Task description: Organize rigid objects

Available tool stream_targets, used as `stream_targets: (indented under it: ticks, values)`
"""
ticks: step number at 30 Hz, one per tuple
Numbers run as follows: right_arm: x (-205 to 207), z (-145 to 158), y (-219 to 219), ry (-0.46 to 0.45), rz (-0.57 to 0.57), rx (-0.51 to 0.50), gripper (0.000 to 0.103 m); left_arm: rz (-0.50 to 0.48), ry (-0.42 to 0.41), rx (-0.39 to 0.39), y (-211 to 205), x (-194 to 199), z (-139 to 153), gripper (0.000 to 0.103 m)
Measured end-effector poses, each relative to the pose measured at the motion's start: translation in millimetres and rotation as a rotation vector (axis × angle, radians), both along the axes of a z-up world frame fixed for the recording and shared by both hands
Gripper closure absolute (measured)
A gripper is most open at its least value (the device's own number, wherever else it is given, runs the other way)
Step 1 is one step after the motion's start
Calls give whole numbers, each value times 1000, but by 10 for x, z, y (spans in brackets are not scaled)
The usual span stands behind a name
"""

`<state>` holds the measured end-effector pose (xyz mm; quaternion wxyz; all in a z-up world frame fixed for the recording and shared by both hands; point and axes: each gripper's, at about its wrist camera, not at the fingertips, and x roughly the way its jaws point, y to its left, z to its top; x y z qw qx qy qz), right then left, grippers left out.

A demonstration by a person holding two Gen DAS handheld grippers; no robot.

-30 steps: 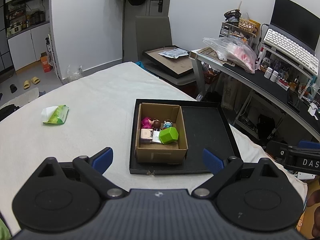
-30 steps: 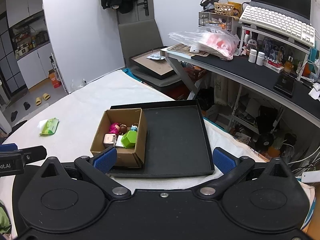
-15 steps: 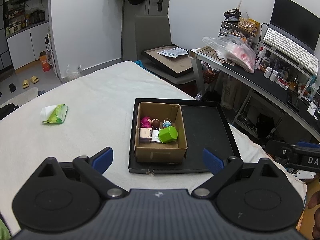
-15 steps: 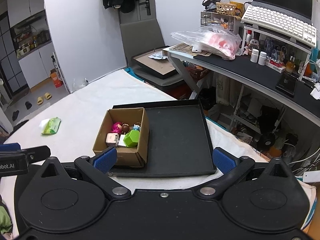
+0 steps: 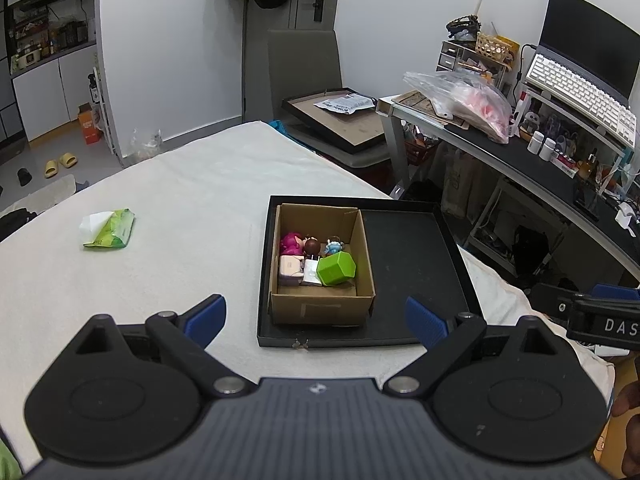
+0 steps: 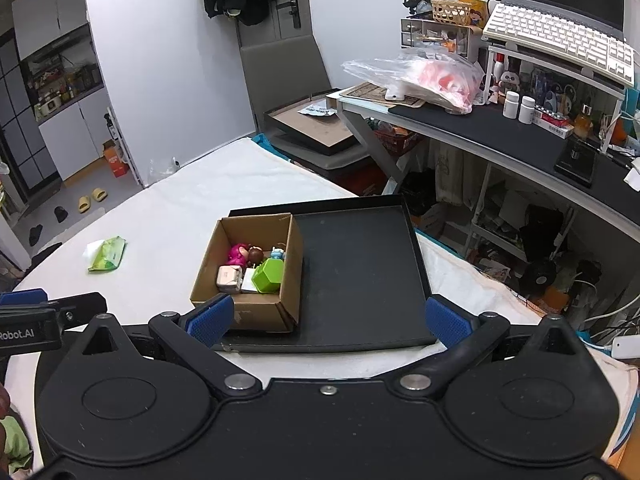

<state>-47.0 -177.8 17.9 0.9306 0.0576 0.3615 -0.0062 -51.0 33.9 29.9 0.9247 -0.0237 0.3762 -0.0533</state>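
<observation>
While both grippers' fingers (image 5: pixel 206 316) gape empty, cardboard box (image 5: pixel 320 306), faceted green block (image 5: pixel 336 267), matte tray (image 5: pixel 404 264).

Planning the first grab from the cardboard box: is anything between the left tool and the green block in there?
Nothing visible blocks it from above. The left tool hangs open, short of the cardboard box. The green block lies on top of the other toys, but the box's near wall stands between them, so a level approach is blocked.

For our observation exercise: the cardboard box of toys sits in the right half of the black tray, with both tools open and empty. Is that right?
Not quite. The cardboard box sits in the left half of the black tray, as the left wrist view shows. The left tool and right tool are indeed open and empty.
</observation>
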Motion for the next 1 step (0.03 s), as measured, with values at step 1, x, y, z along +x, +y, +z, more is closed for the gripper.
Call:
stream_targets:
  ticks: [1]
  values:
    - [5,-8,2,1,0,-1,0,-3,2,0,3,3,-4,7]
